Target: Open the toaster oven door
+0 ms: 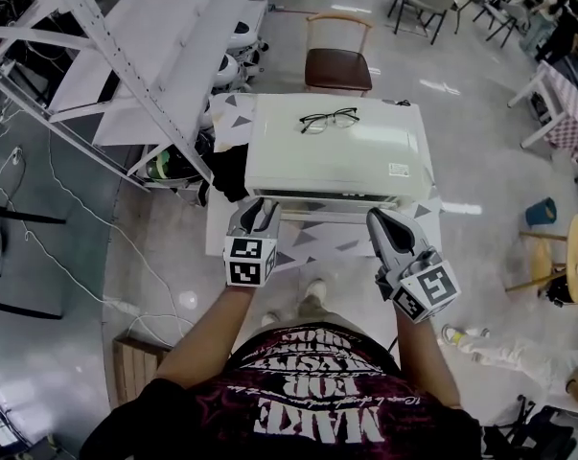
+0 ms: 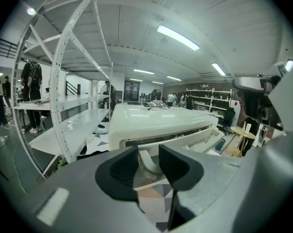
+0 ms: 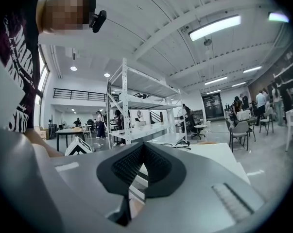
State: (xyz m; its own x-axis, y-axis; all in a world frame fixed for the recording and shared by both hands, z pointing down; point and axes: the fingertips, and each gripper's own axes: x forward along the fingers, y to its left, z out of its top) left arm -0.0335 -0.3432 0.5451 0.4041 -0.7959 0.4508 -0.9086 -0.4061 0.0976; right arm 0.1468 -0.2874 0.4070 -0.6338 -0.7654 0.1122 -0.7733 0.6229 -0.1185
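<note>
Grips the door handle [image 2: 147,160] of the toaster oven [image 1: 336,156] with the left gripper [image 1: 258,205].
Clamps the white handle from both sides, with only the width of the handle between the jaws, at the left part of the oven front. Holds the right gripper [image 1: 382,220] just beside the right end of that front, jaws pressed together on nothing. Finds the oven on a white table [image 1: 312,242] with grey triangles, straight ahead of both grippers, with glasses [image 1: 329,118] lying on its top. Shows the door [image 2: 187,135], in the left gripper view, seemingly tilted a little outward at its top. Hides most of the oven front in the head view; cannot make out the inside.
</note>
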